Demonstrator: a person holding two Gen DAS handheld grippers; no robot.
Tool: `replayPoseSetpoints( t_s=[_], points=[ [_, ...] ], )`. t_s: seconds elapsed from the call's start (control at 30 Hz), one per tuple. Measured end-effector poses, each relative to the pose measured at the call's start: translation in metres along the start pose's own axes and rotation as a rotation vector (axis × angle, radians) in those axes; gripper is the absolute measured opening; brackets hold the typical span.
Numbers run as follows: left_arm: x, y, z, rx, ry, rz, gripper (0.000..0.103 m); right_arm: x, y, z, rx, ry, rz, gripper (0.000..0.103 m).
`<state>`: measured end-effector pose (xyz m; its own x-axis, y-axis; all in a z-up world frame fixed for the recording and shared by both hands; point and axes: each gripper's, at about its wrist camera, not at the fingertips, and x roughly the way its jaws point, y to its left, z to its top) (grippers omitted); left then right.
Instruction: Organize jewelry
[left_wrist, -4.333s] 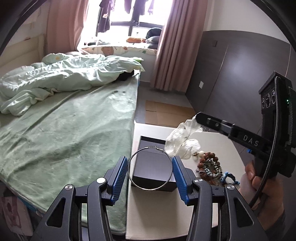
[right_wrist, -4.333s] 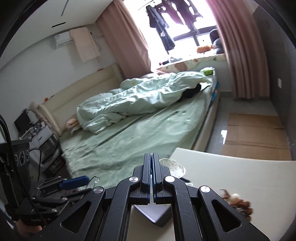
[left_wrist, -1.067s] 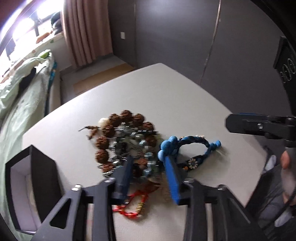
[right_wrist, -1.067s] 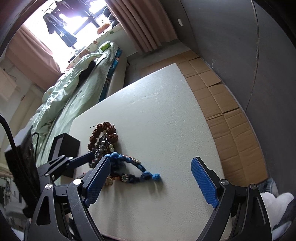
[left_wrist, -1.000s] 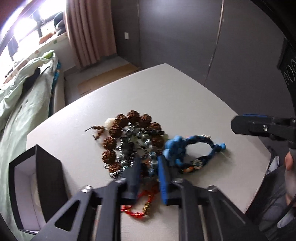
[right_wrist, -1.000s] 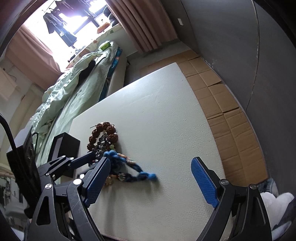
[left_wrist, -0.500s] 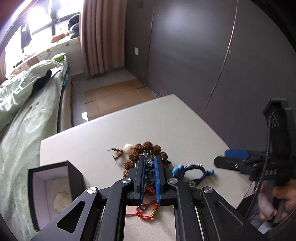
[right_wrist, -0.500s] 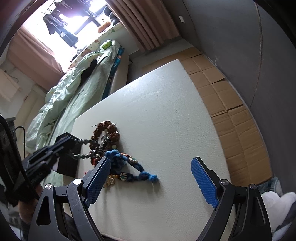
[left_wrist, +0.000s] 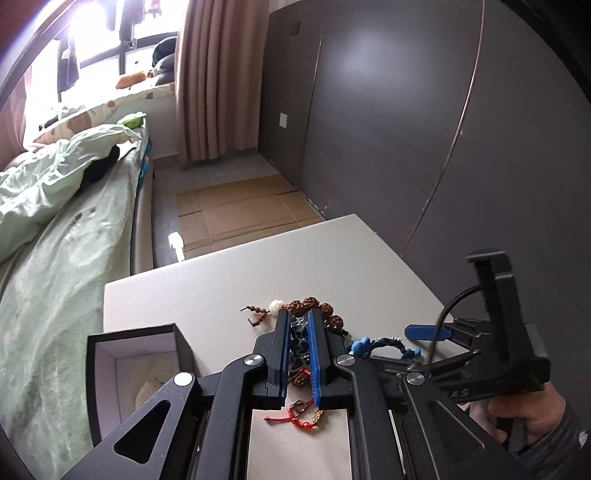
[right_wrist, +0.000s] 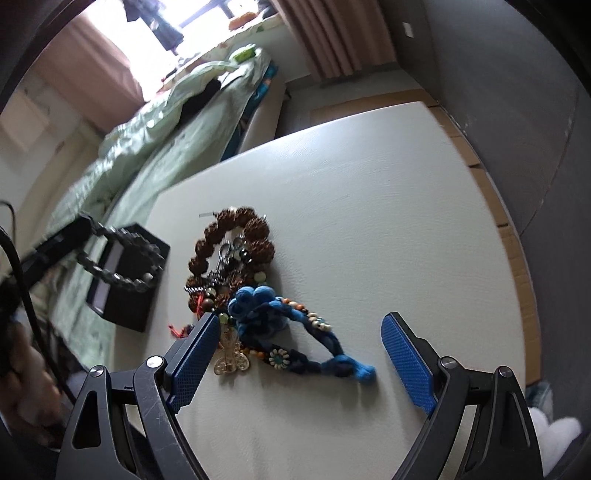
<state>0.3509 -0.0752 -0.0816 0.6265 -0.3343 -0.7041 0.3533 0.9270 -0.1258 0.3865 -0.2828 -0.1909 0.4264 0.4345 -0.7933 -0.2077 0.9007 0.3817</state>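
Observation:
My left gripper (left_wrist: 297, 321) is shut on a dark beaded bracelet (left_wrist: 298, 341) and holds it above the table. In the right wrist view the bracelet (right_wrist: 123, 258) hangs from the left gripper's tip over the open black box (right_wrist: 127, 275). The box (left_wrist: 138, 373) holds pale stuffing. A jewelry pile lies on the white table (right_wrist: 369, 206): brown seed beads (right_wrist: 236, 229), a blue braided bracelet (right_wrist: 291, 332), a gold charm (right_wrist: 231, 360) and a red cord (left_wrist: 295, 419). My right gripper (right_wrist: 295, 339) is open, low over the blue bracelet.
A bed with green bedding (left_wrist: 55, 221) runs along the table's left side. A dark wall (left_wrist: 443, 129) stands to the right. Cardboard (left_wrist: 236, 210) lies on the floor beyond the table. The right gripper's body (left_wrist: 491, 354) shows in the left wrist view.
My left gripper closed on the dark beaded bracelet in the pile and lifted it up and left toward the box. My right gripper moved lower and closer to the blue bracelet.

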Motion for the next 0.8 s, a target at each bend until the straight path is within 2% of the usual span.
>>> replayPoseSetpoints(
  t_s=[0.17,0.3,0.37,0.47,0.5,0.53,0.57,0.67,0.8],
  points=[
    [-0.006,0.008,-0.003,-0.019,-0.002,0.004,0.01,0.01,0.014,-0.001,-0.091,0.036,-0.04,0.09],
    [-0.01,0.013,-0.006,-0.034,-0.004,0.01,0.01,0.015,0.024,-0.005,-0.188,0.043,-0.112,0.09],
    [-0.013,0.016,-0.007,-0.042,-0.007,0.012,0.01,0.014,0.024,-0.006,-0.204,0.041,-0.12,0.087],
    [-0.02,0.02,-0.008,-0.053,-0.014,0.018,0.01,0.008,0.021,-0.008,-0.22,0.026,-0.163,0.056],
    [-0.023,0.022,-0.008,-0.056,-0.017,0.022,0.01,0.005,0.016,-0.007,-0.205,0.024,-0.147,0.026],
    [-0.026,0.024,-0.007,-0.058,-0.02,0.026,0.01,0.004,0.01,-0.006,-0.176,0.035,-0.109,0.011],
    [-0.028,0.025,-0.007,-0.06,-0.024,0.03,0.01,0.002,0.004,-0.005,-0.146,0.04,-0.073,0.011],
    [-0.038,0.031,-0.006,-0.07,-0.04,0.045,0.01,-0.006,0.001,-0.005,-0.131,0.012,-0.054,0.011],
    [-0.054,0.04,-0.007,-0.083,-0.063,0.072,0.01,-0.023,-0.003,-0.002,-0.094,-0.042,0.053,0.01]
  ],
)
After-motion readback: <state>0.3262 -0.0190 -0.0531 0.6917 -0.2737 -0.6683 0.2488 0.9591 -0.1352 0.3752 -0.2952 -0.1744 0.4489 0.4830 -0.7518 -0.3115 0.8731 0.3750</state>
